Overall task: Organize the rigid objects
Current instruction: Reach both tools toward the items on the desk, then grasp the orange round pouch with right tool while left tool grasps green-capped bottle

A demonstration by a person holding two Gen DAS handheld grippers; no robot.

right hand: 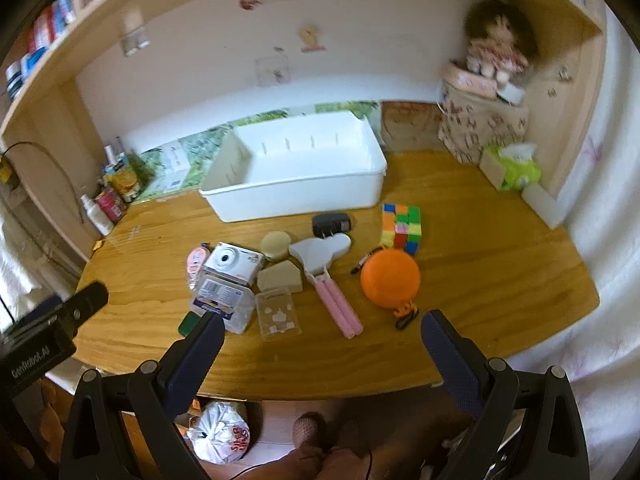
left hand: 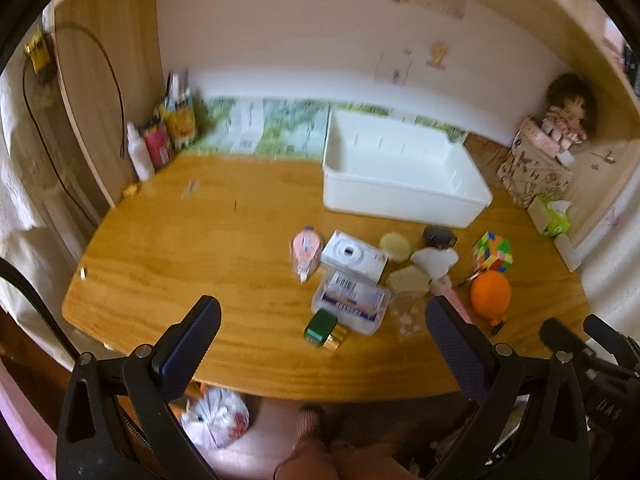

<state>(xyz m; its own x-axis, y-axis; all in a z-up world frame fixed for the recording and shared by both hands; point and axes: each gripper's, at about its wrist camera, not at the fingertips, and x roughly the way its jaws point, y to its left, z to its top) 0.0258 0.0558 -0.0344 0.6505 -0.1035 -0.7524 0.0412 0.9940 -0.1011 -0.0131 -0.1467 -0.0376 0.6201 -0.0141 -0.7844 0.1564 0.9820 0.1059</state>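
Both claws wide, above desk point(right hand: 480, 280) clutter

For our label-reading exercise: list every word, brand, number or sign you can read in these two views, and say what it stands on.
"GenRobot.AI": on the black body of the left gripper, at the edge of the right wrist view.
Red letters on the white plastic bag under the table: too blurred to read.
Barcode label on the clear plastic box: too blurred.
Camera front marking: too small.

— How many things do I see on the bench point(right hand: 480, 280)?
— One white bin point(right hand: 296, 168), one camera point(right hand: 230, 262), one colour cube point(right hand: 401, 226), one orange ball point(right hand: 390, 280), two beige blocks point(right hand: 280, 276), one black plug point(right hand: 331, 224), one doll point(right hand: 496, 52).
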